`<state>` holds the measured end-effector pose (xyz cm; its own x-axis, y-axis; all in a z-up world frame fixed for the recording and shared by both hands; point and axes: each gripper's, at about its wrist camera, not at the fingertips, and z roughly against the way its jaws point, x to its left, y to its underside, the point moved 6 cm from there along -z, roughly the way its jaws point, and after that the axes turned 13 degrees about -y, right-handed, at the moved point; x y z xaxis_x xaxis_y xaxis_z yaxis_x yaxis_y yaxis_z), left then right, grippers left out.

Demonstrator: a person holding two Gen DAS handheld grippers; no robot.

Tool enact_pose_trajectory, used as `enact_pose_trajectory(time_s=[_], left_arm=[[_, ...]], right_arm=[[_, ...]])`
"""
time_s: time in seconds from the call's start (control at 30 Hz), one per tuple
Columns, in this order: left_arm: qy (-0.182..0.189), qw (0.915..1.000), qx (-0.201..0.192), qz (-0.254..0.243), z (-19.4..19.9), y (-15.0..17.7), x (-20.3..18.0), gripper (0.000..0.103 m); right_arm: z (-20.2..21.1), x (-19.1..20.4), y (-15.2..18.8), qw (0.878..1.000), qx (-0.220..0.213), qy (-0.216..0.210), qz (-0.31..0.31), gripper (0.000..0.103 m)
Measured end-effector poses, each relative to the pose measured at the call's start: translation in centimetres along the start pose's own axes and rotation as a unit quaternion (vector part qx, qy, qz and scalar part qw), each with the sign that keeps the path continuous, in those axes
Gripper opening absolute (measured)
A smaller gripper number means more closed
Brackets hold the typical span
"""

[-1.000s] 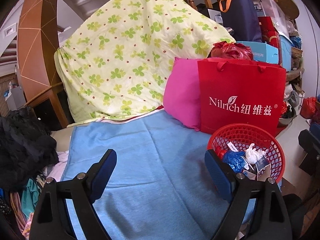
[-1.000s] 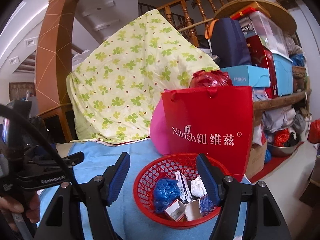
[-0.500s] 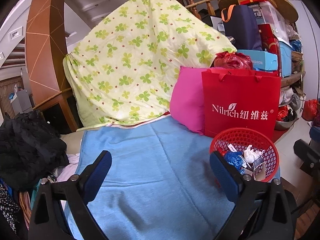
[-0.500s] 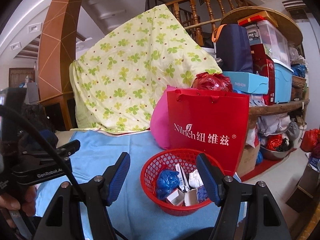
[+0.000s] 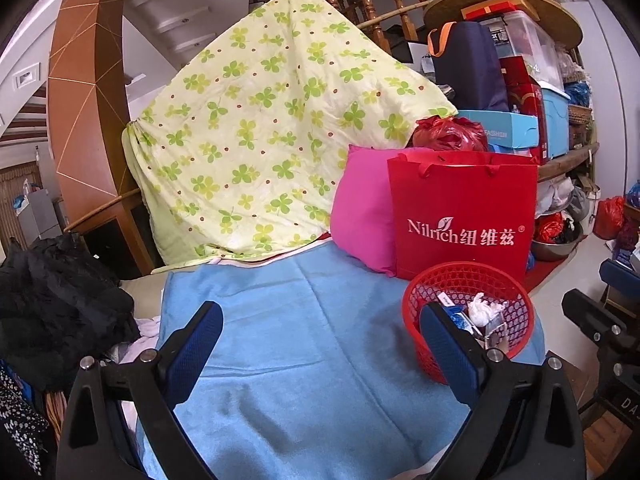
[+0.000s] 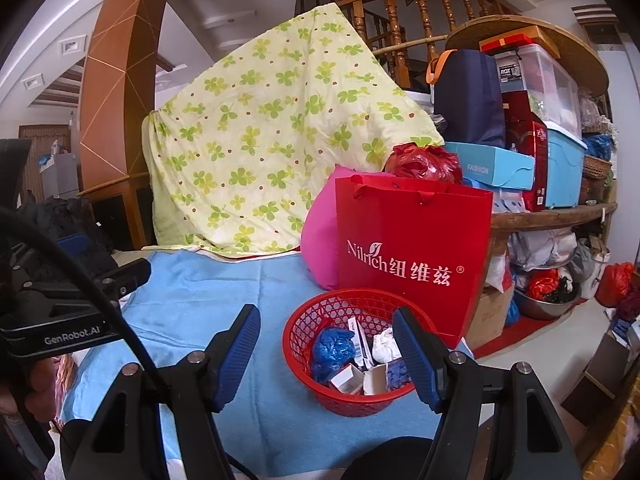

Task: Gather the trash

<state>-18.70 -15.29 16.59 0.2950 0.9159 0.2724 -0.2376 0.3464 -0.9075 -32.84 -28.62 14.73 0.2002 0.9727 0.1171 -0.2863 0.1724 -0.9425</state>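
Soft, even daylight; sharp centre; strong fisheye bending and black vignette at the corners

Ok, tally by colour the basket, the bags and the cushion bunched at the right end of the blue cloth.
Red: 3 (red plastic mesh basket, red paper shopping bag, crumpled red plastic bag behind the shopping bag)
Pink: 1 (pink fabric cushion)
Total: 4
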Motion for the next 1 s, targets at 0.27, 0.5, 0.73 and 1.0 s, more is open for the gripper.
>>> enact_pose_trajectory(time_s=[0.27,0.5,0.73,1.0], left_arm=[[-0.022,0.9992,-0.02,-0.025,2.6,0.2,-0.4,0.099],[-0.01,0.999,-0.031,-0.03,4.1,-0.2,-0.6,0.099],[-0.005,0.9987,-0.035,-0.037,4.5,-0.3,-0.9,0.099],[-0.007,0.9986,-0.034,-0.041,4.6,-0.2,-1.1,0.099]], right_arm=[[2.3,-0.7,-0.7,1.0,-0.014,0.013,-0.001,0.072],[3.6,-1.2,-0.9,1.0,-0.02,0.021,-0.001,0.074],[4.3,-2.0,-0.9,0.999,-0.021,0.026,-0.01,0.075],[3.6,-1.6,-0.2,1.0,-0.009,0.02,-0.006,0.075]])
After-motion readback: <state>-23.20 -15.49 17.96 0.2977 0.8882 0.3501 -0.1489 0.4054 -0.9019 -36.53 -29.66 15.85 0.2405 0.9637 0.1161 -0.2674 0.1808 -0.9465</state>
